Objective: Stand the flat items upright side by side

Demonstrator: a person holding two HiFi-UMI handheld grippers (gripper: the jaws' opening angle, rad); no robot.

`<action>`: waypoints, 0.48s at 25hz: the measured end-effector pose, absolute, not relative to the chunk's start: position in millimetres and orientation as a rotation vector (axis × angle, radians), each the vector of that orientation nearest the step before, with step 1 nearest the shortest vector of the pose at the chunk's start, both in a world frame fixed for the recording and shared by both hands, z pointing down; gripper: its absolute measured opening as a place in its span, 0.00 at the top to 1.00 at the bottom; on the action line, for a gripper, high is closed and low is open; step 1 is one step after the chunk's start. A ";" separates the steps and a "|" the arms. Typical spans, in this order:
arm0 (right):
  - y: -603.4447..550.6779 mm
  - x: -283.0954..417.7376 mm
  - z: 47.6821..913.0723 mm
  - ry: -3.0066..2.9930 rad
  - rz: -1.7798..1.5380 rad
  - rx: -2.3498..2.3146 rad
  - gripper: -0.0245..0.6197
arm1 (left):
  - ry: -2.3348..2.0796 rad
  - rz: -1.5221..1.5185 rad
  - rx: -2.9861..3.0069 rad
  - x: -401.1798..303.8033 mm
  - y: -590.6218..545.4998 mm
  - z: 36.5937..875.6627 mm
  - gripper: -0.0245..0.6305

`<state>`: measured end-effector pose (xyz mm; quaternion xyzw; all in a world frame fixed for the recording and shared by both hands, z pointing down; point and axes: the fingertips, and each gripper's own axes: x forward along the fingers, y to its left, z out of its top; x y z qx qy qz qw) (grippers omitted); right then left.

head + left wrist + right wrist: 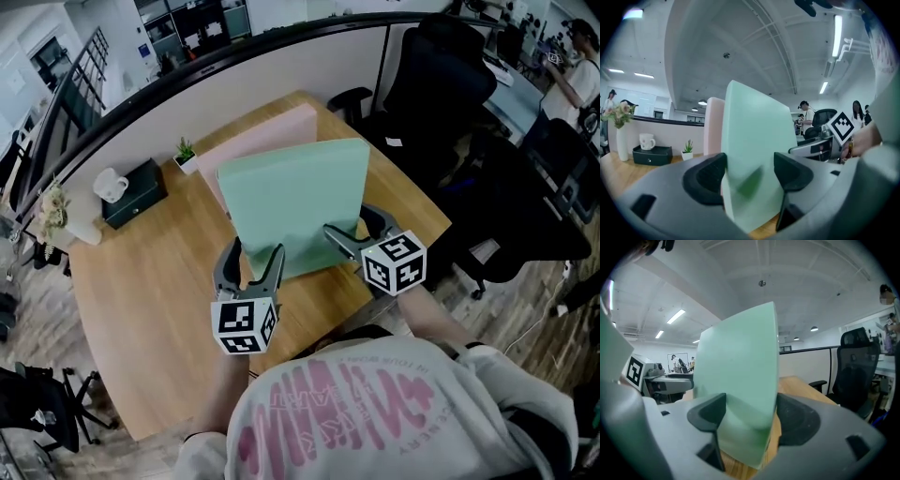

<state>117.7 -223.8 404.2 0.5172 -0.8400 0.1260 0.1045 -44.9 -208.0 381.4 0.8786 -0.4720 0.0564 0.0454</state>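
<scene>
Green board (295,202) upright, gripped by L claw (255,251), R claw (347,220)

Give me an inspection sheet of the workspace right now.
Surface: wooden table.
Job's things: green slab upright; pink slab upright behind it.
Clutter: black box with mug on it, plant, vase, at the table's far left.
Grippers: left gripper and right gripper each shut on the green slab's lower corners.
Cables: nothing seen.
Surroundings: partition, office chairs, a person beyond.
</scene>
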 end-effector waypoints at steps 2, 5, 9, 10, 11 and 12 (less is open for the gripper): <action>-232.8 112.3 407.8 -2.484 0.357 1.491 0.45 | -1.474 0.168 2.674 -51.0 -213.2 384.0 0.48; -240.0 112.5 409.3 -2.478 0.331 1.461 0.45 | -1.487 0.183 2.669 -49.2 -216.8 387.5 0.48; -250.5 112.8 414.3 -2.470 0.322 1.436 0.45 | -1.496 0.203 2.647 -47.8 -224.1 392.7 0.47; -253.2 113.4 415.5 -2.466 0.322 1.430 0.45 | -1.502 0.206 2.640 -47.0 -225.4 394.3 0.47; -255.9 114.0 416.5 -2.463 0.319 1.424 0.45 | -1.508 0.209 2.635 -46.3 -226.8 395.8 0.47; -258.9 114.3 417.2 -2.461 0.315 1.418 0.45 | -1.515 0.210 2.630 -45.9 -228.6 397.0 0.47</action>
